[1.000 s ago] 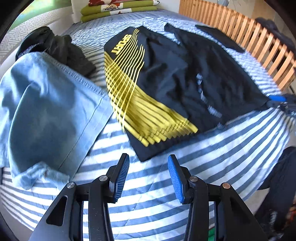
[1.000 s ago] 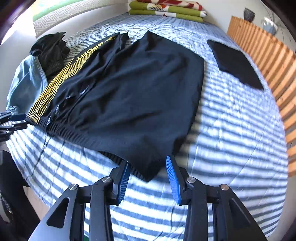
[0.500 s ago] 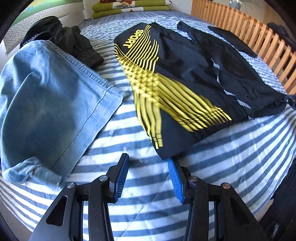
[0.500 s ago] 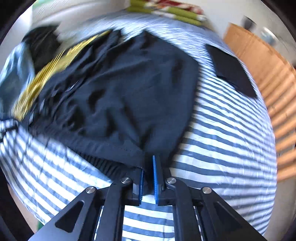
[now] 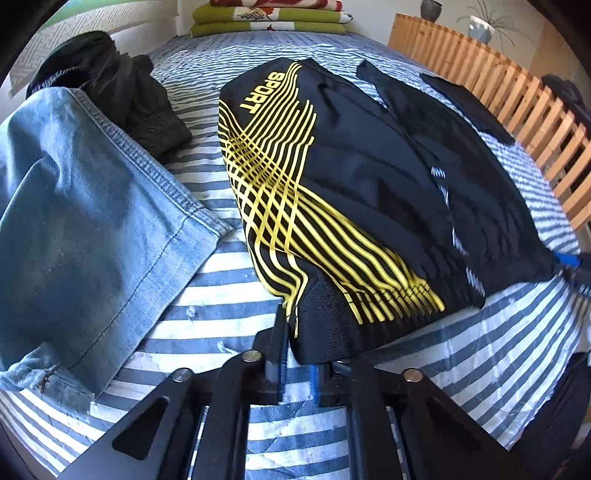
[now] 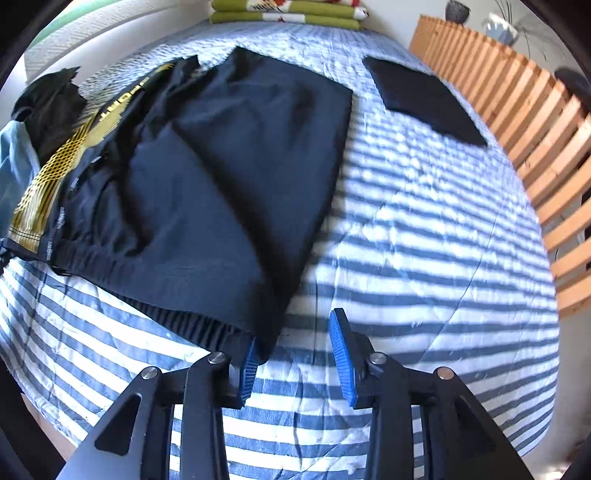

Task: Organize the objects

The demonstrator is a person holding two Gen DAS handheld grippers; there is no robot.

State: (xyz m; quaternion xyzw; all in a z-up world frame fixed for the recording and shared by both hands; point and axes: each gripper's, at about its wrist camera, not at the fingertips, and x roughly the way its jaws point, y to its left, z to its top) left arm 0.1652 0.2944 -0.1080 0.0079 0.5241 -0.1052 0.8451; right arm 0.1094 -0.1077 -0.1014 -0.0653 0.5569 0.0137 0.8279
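On the striped bedspread (image 5: pixel 480 354), the left gripper (image 5: pixel 297 354) has now pinched the sport shorts' (image 5: pixel 332 192) hem, while the right gripper (image 6: pixel 295 354) has reopened, releasing them.

Left gripper (image 5: pixel 297 363): blue pads mostly hidden under the near corner of the black-and-yellow sport garment (image 5: pixel 332 206); cannot see how far the cloth runs between the fingers.

Garment's far right corner meets something blue (image 5: pixel 567 259) at the frame edge, cut off and blurred.

Denim piece (image 5: pixel 85 221), left of the tool: cut off by the left edge; upper corner overlaps part of the dark crumpled clothing (image 5: pixel 122 92).

Right gripper (image 6: pixel 295 358): left pad (image 6: pixel 248 369) partly covered by the garment's hem; contact unclear.

Far ahead, folded green bedding (image 6: pixel 288 11) clipped by the top edge. Objects atop the wooden slat rail (image 6: pixel 524 122), front right, blurred and too small to identify.
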